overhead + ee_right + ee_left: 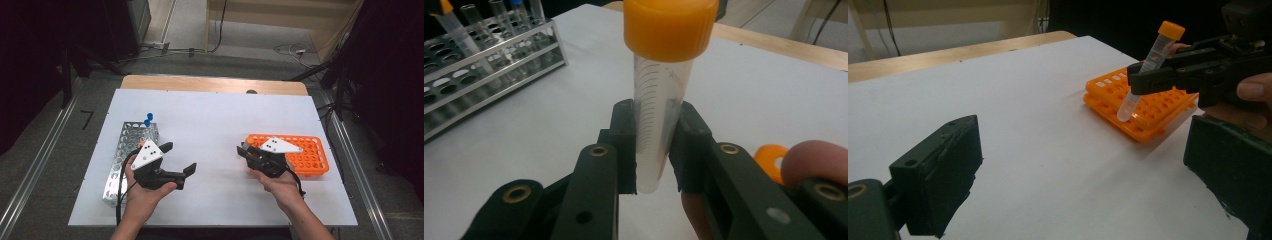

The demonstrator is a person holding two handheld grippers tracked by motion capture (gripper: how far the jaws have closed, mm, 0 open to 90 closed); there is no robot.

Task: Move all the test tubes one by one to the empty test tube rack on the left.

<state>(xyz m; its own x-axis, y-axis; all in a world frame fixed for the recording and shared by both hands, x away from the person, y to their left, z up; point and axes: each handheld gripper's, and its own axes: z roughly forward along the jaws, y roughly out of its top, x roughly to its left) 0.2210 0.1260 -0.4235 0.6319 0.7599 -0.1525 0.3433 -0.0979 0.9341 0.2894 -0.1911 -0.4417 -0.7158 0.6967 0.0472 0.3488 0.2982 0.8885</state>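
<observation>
Right gripper (243,150) in the high view sits at the near-left corner of the orange tube rack (310,150), with the hand wrapped round its body; the tube itself is too small to pick out from up there. Left gripper (181,159) is well apart, just beside the metal rack (131,150), jaws spread wide with nothing between them. Couple of blue-capped tubes (148,120) stand at the far end of that metal rack. All of it is on a white table (220,120).

Left gripper view: the right gripper (1138,80) is clamped on an orange-capped centrifuge tube (1150,65), gripping it around mid-body. Tube leans a bit, cap up, rounded tip hovering right over the orange tube rack (1148,107) holes; can't tell if it's touching. Bare white table between the two grippers, nothing in the way.

Right gripper view: both pads (624,145) squeezed on the clear graduated tube (659,120), orange cap above them. Metal rack (479,65) with a few tubes sits off to the upper left.
</observation>
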